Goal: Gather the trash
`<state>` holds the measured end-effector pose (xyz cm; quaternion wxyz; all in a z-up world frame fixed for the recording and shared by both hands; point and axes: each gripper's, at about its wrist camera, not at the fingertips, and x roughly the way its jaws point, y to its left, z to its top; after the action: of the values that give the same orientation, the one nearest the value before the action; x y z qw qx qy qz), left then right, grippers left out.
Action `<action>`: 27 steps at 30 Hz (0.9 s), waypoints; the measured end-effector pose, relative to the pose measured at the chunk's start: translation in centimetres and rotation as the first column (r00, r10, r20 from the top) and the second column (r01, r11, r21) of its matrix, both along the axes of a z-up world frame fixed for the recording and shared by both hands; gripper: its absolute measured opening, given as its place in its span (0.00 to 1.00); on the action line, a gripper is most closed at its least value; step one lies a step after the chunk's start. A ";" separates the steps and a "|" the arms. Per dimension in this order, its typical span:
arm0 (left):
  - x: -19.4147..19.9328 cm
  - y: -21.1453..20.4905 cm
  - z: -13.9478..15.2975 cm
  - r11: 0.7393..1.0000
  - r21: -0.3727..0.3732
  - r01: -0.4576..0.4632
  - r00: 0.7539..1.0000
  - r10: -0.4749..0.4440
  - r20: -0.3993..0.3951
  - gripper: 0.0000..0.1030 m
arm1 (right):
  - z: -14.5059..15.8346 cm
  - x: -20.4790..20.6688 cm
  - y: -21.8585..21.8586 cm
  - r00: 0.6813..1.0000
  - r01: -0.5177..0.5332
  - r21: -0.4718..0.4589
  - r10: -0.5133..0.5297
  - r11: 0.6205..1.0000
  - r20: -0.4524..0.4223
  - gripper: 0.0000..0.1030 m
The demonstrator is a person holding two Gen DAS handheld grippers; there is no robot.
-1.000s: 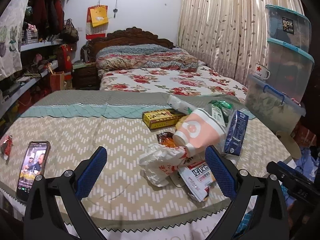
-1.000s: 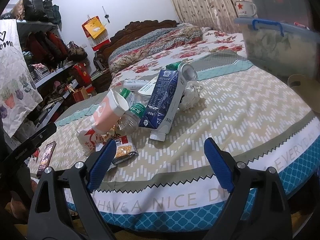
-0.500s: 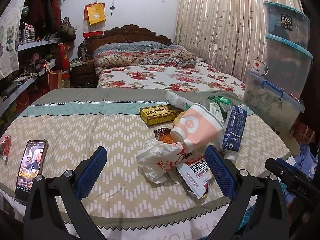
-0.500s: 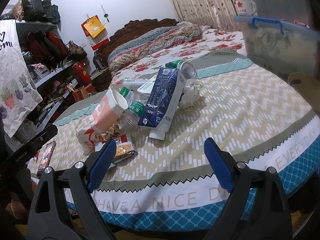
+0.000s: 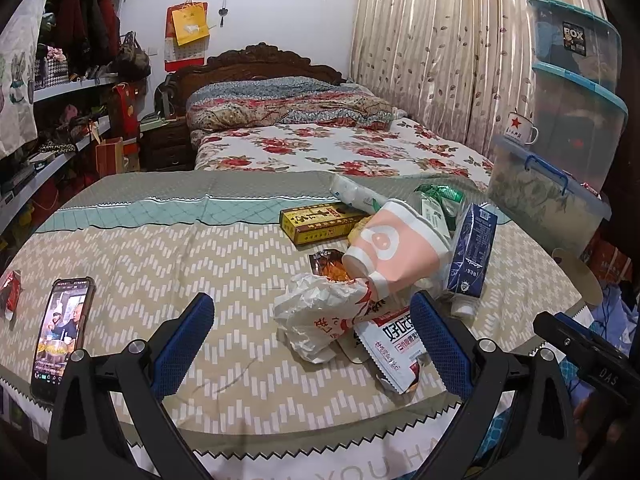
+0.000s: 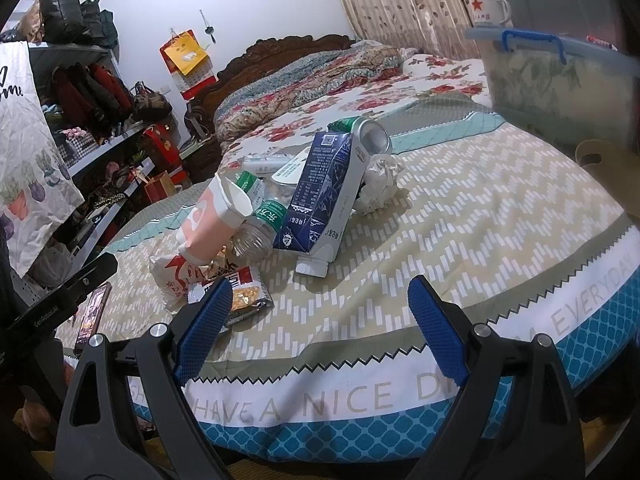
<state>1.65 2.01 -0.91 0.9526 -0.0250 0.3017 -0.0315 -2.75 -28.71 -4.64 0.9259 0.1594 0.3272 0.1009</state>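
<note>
Left wrist view: pre-pick stage, left gripper [image 5: 312,334] & right gripper [image 6: 318,326] both wide open, empty; trash pile [image 5: 400,256] lies just ahead w/ crumpled bag [image 5: 320,314] nearest — next: advance, close on it.

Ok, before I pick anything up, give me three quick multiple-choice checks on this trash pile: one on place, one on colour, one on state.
1. Where does the phone lie relative to the trash pile in the left wrist view?
A. left of it
B. on top of it
C. behind it

2. What colour is the flat box?
A. green
B. yellow
C. white

3. How does the paper cup sit?
A. upright
B. crushed flat
C. tipped on its side

Key: 1 A, it lies apart near the cloth's left edge. 2 B, yellow with dark print. 3 C, its base points towards the camera.
</note>
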 end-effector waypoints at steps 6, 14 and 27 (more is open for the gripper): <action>0.1 -0.2 -0.2 1.000 0.017 0.006 1.000 -0.006 -0.001 0.91 | -0.1 0.1 -0.1 1.000 0.001 0.003 -0.001 1.000 -0.005 0.86; 0.2 -0.3 -0.2 1.000 0.029 0.010 1.000 -0.010 -0.003 0.91 | -0.1 0.1 -0.2 1.000 0.003 0.004 -0.003 1.000 -0.006 0.86; 0.2 -0.5 -0.5 0.999 0.046 0.022 1.000 -0.022 0.000 0.91 | -0.2 0.2 -0.3 1.000 0.006 0.008 -0.005 1.000 -0.009 0.86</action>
<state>1.88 1.54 -1.45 0.9526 0.0004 0.3021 -0.0352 -2.52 -29.01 -4.80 0.9241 0.1644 0.3304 0.0989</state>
